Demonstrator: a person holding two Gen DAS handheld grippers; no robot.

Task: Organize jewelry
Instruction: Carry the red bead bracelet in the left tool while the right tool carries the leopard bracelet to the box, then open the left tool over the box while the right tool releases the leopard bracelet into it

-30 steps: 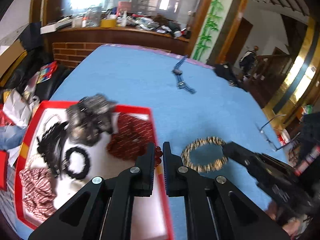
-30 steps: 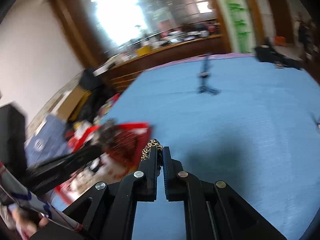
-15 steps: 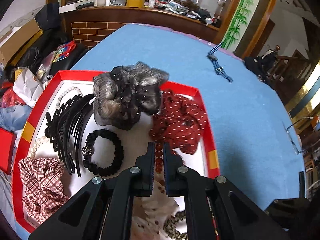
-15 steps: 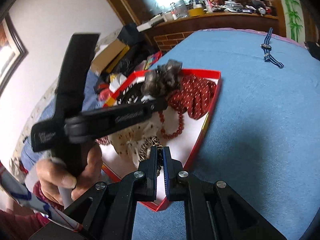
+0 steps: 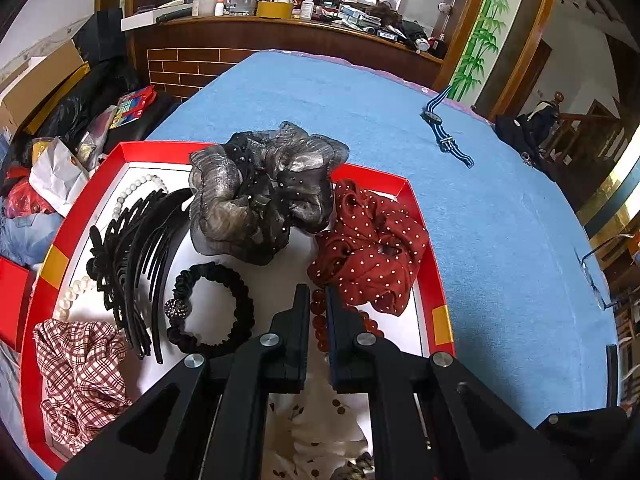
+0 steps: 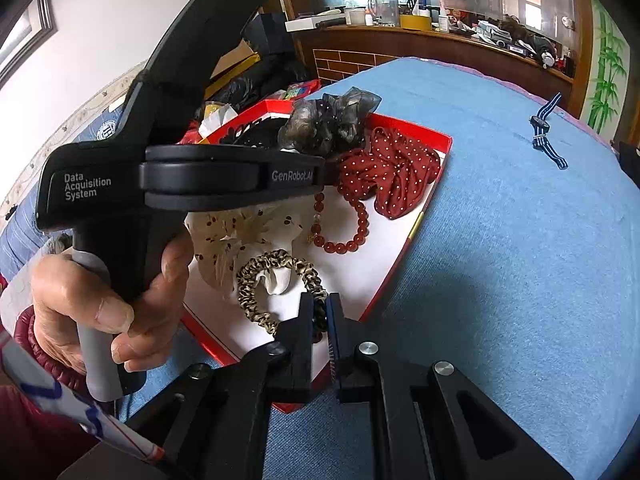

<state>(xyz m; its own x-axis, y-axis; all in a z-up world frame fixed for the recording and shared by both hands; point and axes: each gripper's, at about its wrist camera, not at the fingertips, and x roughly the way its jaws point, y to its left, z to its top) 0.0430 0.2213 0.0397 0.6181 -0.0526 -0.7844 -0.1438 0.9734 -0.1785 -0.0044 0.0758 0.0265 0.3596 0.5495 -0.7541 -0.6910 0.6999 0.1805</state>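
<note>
A red-rimmed tray (image 5: 402, 190) with a white floor lies on the blue table and also shows in the right wrist view (image 6: 440, 140). My left gripper (image 5: 318, 306) is shut on a red bead bracelet (image 5: 320, 322), which hangs down onto the tray floor (image 6: 340, 236). My right gripper (image 6: 320, 314) is shut on a leopard-print scrunchie (image 6: 276, 266), lying on the tray's near corner. The tray holds a grey organza scrunchie (image 5: 264, 192), a red dotted scrunchie (image 5: 372, 248), a black scrunchie (image 5: 212, 312), black headbands (image 5: 132, 256), pearls (image 5: 132, 190) and a checked scrunchie (image 5: 80, 368).
A blue striped watch strap (image 5: 444, 128) lies on the far table, and glasses (image 5: 596, 268) at the right edge. A cream dotted hair flower (image 6: 240, 236) lies in the tray. The hand holding the left gripper body (image 6: 160, 168) is close to my right gripper. A cluttered counter stands behind.
Both grippers have moved left from over the blue table to over the tray. The red bracelet and the leopard scrunchie now rest on the tray floor, still gripped.
</note>
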